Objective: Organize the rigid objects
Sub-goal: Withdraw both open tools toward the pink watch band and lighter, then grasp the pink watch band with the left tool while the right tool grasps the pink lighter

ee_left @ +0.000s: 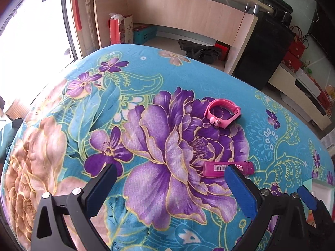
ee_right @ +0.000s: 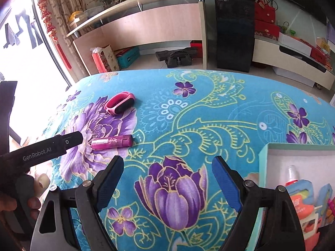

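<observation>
A pink wristband [ee_left: 223,113] with a black face lies on the floral blanket; it also shows in the right wrist view [ee_right: 119,103]. A magenta lighter [ee_left: 217,169] lies nearer, just beyond my left gripper's right fingertip; it also shows in the right wrist view [ee_right: 112,142]. My left gripper [ee_left: 170,172] is open and empty above the blanket. My right gripper [ee_right: 167,164] is open and empty, to the right of the lighter. A teal box [ee_right: 264,156] with a white inside holds a small bottle and colourful items at the right.
The floral blanket [ee_right: 209,108] covers the whole work surface. The left gripper's body [ee_right: 41,148] reaches in from the left in the right wrist view. Beyond the far edge stand a wooden counter [ee_right: 157,25], a black cabinet [ee_right: 234,33] and red bags.
</observation>
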The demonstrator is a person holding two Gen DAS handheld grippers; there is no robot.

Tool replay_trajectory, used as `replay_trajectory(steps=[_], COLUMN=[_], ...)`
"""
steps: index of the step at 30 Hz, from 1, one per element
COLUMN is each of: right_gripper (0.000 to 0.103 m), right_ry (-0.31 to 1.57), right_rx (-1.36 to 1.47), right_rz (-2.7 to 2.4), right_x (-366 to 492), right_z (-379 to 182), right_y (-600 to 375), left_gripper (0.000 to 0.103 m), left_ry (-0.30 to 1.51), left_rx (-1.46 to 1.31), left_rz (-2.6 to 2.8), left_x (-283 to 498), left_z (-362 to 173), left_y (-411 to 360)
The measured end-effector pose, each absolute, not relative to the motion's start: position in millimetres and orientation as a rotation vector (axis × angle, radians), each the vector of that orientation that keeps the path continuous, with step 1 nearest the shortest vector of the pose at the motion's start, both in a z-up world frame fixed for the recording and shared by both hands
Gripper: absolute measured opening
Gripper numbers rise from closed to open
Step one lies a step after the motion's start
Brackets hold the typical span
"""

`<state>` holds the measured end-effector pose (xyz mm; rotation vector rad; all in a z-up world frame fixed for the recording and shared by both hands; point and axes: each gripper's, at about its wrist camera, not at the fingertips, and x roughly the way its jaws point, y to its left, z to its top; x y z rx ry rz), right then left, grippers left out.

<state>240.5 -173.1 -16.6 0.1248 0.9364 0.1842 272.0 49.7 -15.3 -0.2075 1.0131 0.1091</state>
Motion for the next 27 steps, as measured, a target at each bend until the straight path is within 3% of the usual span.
replay_trajectory(steps=[15,27], right_gripper=[0.087,0.087], right_ry=[0.996,0.957], right_rx=[0.061,-0.084], right_rz=[0.272,0.167], right_x=[278.6,284.1], right_z=[-44.6,-52.0], right_y=[-84.4,-70.5], left_gripper=[0.103,0.103], left_ry=[1.011,0.987], left_rx=[-0.145,-0.102], left_rz=[0.119,0.046], left_x=[301.5,318.8], left_z=[-19.2,-26.1], left_y=[92.8,78.1])
